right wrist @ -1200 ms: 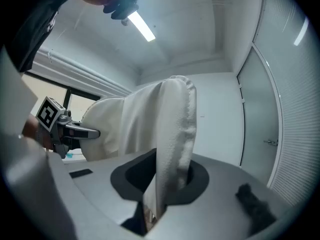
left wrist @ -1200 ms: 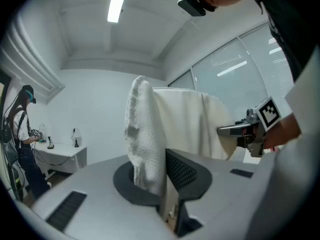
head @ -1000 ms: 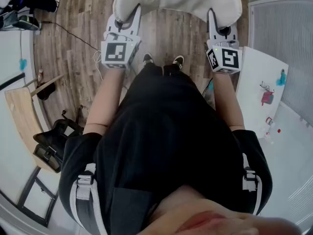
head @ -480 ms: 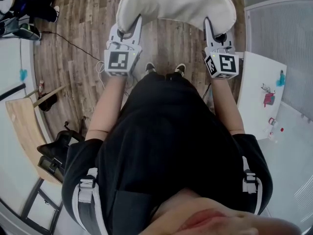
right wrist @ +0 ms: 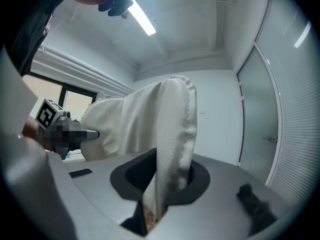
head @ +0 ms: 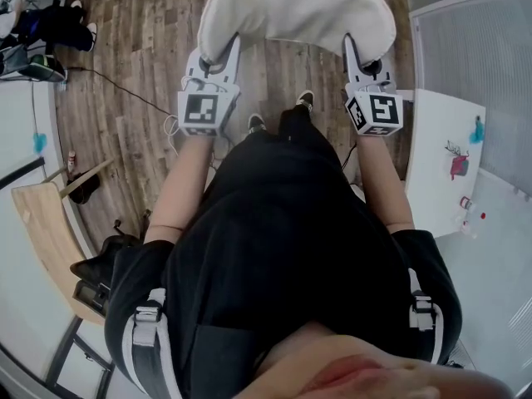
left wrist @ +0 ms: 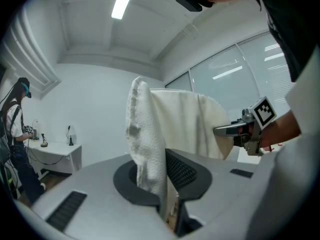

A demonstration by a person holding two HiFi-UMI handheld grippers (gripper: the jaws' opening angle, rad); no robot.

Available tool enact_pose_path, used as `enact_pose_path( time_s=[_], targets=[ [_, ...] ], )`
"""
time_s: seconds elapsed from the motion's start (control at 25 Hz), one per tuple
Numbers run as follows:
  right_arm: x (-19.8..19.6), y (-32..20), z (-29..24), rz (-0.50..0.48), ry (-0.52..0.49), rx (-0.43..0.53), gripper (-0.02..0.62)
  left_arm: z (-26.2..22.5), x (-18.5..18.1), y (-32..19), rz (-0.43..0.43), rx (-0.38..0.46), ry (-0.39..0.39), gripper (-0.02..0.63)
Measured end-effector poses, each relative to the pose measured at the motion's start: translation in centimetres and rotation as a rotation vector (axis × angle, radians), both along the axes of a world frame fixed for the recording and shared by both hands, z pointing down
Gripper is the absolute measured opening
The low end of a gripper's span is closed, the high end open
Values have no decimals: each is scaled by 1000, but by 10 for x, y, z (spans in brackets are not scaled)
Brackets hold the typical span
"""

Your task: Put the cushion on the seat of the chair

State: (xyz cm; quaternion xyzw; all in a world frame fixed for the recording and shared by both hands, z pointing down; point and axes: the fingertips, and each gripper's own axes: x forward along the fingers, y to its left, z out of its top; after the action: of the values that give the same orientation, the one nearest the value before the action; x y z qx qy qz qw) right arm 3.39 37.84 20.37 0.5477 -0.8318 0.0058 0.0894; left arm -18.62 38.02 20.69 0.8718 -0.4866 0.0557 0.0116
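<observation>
We have the left gripper (head: 216, 51) and the right gripper (head: 366, 51) each clamped on a side edge of the white cushion (head: 295, 7), which spans between and ahead of both claws above the wood floor (head: 141, 48), our shoes (head: 305, 100) below it, a white table (head: 436, 140) just right of the right claw.
</observation>
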Motion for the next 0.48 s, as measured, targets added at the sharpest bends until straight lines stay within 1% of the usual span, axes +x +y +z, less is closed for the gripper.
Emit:
enact_pose_path(
  time_s=[0.28,0.48],
  targets=[
    [23,-44,3,-11,-14,4,58,-1,23,-43,-10,12,-21,55],
    [49,-80,3,-36,-21,-2,58,-1,50,-73,-30,-9,-48,55]
  ],
)
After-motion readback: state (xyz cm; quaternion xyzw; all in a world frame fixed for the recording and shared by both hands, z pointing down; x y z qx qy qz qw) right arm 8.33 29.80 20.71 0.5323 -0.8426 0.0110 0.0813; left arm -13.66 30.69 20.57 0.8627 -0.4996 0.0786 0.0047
